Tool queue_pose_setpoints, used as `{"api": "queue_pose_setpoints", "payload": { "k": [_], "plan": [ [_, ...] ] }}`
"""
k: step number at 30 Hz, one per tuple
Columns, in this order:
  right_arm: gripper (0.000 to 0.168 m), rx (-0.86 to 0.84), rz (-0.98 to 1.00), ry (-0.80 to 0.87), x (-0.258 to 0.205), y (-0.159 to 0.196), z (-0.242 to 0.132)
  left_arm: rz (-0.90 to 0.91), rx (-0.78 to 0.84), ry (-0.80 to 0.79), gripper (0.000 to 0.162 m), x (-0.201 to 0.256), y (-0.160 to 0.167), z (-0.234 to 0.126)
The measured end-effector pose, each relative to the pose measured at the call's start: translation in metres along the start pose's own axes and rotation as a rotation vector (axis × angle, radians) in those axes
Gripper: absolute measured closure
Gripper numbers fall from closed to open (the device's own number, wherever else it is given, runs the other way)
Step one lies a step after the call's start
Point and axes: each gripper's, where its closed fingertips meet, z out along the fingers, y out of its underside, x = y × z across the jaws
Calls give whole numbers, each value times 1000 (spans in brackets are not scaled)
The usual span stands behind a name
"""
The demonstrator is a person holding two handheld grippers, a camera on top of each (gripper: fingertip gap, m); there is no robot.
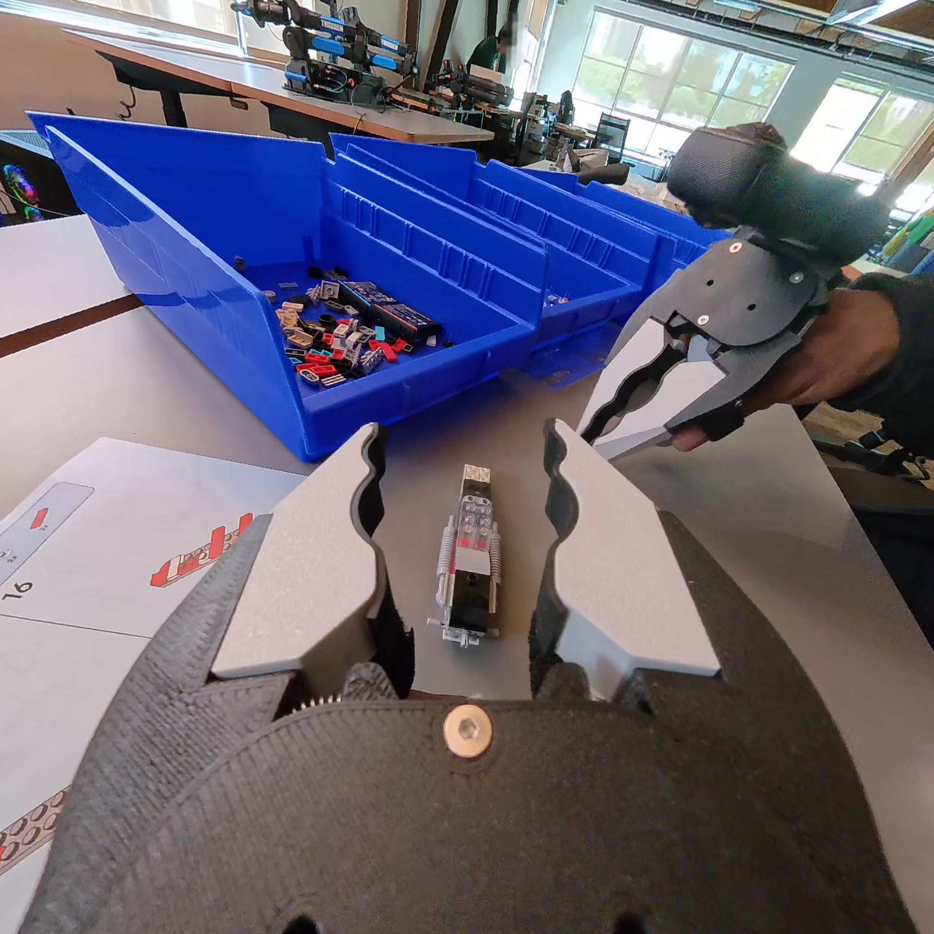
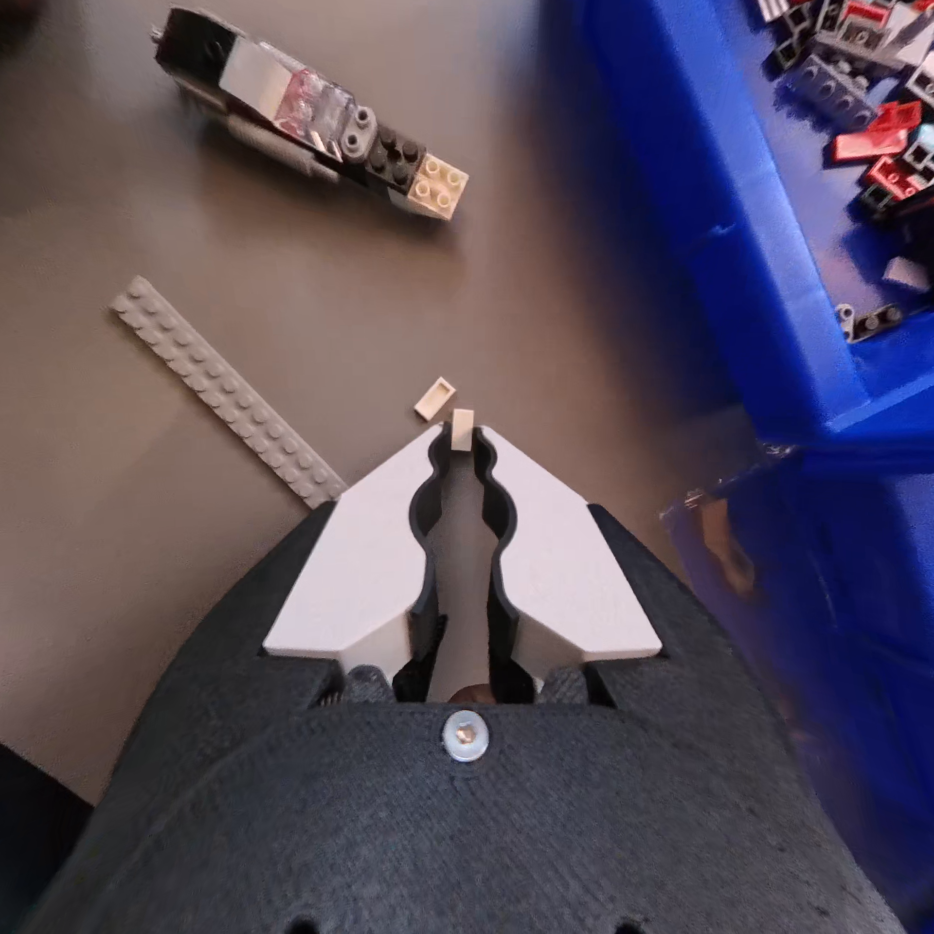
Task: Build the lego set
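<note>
Right gripper [image 2: 461, 429] pinching tan tile [image 2: 462, 429] — second tile [image 2: 434, 399] beside.

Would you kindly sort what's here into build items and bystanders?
Job: partly built model, small tan tile in right gripper, second tan tile, long grey plate, loose bricks, instruction booklet.
Lying about: black battery, background robot arms.

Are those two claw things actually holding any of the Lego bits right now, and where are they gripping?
The right gripper pinches a small cream piece at its near end, right at the tips. The left gripper holds nothing; its jaws stand open around the half-built model.
</note>
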Motion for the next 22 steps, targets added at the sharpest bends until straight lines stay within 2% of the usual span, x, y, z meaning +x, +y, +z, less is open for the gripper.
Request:
{"api": "queue_pose_setpoints", "payload": {
  "k": [1, 5, 7, 14, 18, 22],
  "plan": [
    [159, -7, -2, 6, 1, 1, 0, -1, 0, 0, 98, 0, 0, 0],
    [158, -9, -12, 12, 1, 1, 0, 1, -5, 2, 98, 0, 1, 1],
    [149, 17, 1, 15, 3, 0, -3, 3, -3, 2, 98, 1, 0, 0],
    [135, 261, 90, 47, 23, -7, -40, 8, -9, 0, 98, 1, 1, 1],
    [132, 417, 158, 31, 28, 0, -57, 44, -23, 0, 97, 5, 3, 3],
    [132, 491, 160, 67, 33, 17, -57, 78, -40, -2, 97, 8, 6, 5]
  ]
}}
